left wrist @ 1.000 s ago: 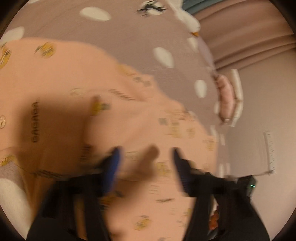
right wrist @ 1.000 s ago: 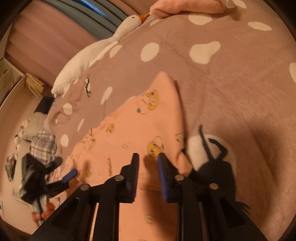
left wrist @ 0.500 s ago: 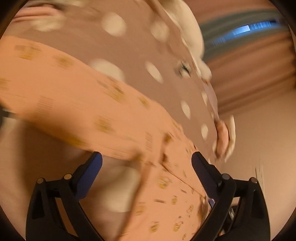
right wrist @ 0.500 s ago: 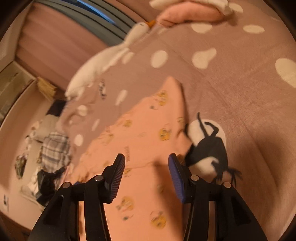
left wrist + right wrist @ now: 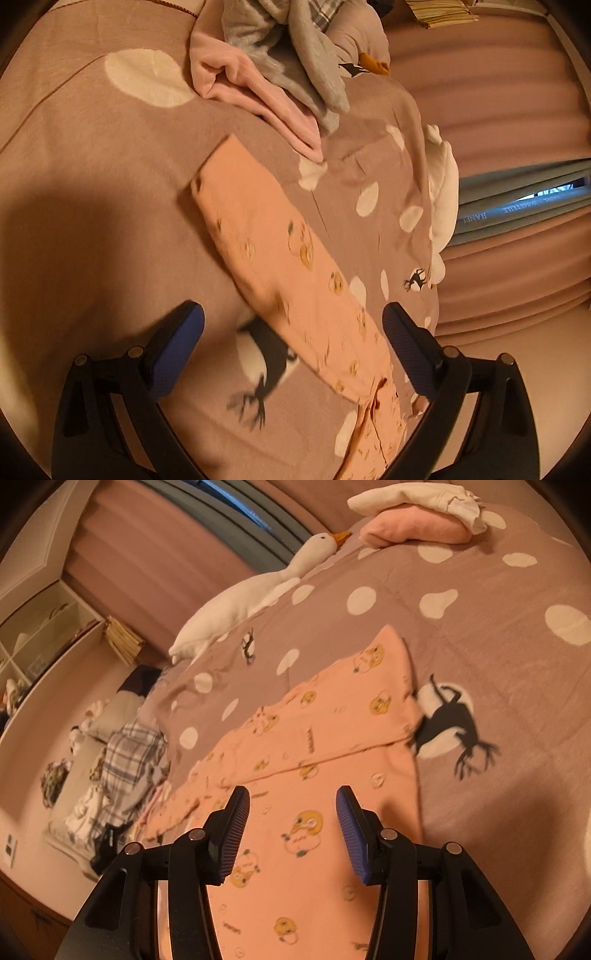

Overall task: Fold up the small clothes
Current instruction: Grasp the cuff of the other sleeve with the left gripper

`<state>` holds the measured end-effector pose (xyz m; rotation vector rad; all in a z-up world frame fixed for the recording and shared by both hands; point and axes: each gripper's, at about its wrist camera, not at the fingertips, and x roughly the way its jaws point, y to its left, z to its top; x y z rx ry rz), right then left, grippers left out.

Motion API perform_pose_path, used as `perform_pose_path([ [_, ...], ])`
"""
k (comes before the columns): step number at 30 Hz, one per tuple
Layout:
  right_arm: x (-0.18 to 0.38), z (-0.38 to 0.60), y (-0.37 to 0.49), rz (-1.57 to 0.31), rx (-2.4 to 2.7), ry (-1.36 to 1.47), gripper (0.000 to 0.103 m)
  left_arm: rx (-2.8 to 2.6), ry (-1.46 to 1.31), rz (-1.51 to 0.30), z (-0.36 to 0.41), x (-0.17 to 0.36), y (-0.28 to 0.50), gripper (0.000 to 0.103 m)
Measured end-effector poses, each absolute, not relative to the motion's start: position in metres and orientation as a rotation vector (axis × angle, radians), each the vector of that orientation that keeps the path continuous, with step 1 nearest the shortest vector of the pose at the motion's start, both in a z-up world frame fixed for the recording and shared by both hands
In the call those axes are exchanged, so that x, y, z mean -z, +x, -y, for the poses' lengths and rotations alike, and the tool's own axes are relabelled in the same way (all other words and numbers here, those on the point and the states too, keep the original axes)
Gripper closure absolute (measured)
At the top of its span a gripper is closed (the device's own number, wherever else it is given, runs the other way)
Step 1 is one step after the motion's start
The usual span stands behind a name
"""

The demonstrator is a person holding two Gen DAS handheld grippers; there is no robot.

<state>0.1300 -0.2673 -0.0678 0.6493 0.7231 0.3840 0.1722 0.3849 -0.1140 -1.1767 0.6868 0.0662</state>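
An orange printed garment (image 5: 332,738) lies flat on the bed, one part folded over the rest. In the left wrist view it (image 5: 280,258) runs diagonally from the middle down to the lower right. My left gripper (image 5: 291,336) is wide open and empty, held above the garment's near end. My right gripper (image 5: 291,808) is open and empty, just above the garment's lower part.
The mauve bedspread (image 5: 498,635) has white spots and a black deer print (image 5: 454,723). A pink and grey pile of clothes (image 5: 273,66) lies beyond the garment. A white goose toy (image 5: 258,590) lies at the bed's far edge. Folded pink and white clothes (image 5: 417,520) sit at the back.
Both grippers opened and let go of the garment, then lifted back. The left wrist view swung round, and the garment now lies folded on the bed.
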Motion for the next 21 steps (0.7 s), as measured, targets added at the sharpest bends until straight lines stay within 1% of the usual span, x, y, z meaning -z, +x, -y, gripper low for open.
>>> perform_pose_path([
  [8, 0.073, 0.249, 0.128, -0.733, -0.395, 0.648, 0.054, -0.103, -1.141, -0.718, -0.398, 0.118, 0.209, 0.007],
  [9, 0.073, 0.247, 0.128, -0.736, -0.395, 0.644, 0.054, -0.117, -1.137, -0.715, -0.4, 0.118, 0.212, 0.009],
  [11, 0.074, 0.245, 0.129, -0.738, -0.392, 0.64, 0.054, -0.161, -1.115, -0.716, -0.402, 0.117, 0.217, 0.016],
  [12, 0.074, 0.244, 0.128, -0.74, -0.39, 0.642, 0.054, -0.188, -1.099, -0.722, -0.403, 0.116, 0.219, 0.027],
  [13, 0.075, 0.243, 0.129, -0.742, -0.392, 0.648, 0.054, -0.214, -1.081, -0.73, -0.403, 0.116, 0.22, 0.041],
  [14, 0.076, 0.243, 0.13, -0.744, -0.395, 0.654, 0.054, -0.227, -1.069, -0.74, -0.404, 0.117, 0.22, 0.05],
  [16, 0.077, 0.242, 0.13, -0.745, -0.389, 0.654, 0.054, -0.259, -1.045, -0.779, -0.405, 0.121, 0.22, 0.09],
  [17, 0.078, 0.242, 0.129, -0.746, -0.387, 0.652, 0.054, -0.27, -1.036, -0.799, -0.404, 0.124, 0.221, 0.096],
  [18, 0.078, 0.242, 0.129, -0.745, -0.389, 0.65, 0.054, -0.283, -1.025, -0.816, -0.404, 0.125, 0.219, 0.097],
  [20, 0.078, 0.241, 0.128, -0.743, -0.392, 0.651, 0.054, -0.316, -0.981, -0.837, -0.399, 0.12, 0.218, 0.096],
  [21, 0.078, 0.241, 0.128, -0.742, -0.392, 0.652, 0.054, -0.335, -0.943, -0.854, -0.394, 0.114, 0.22, 0.098],
])
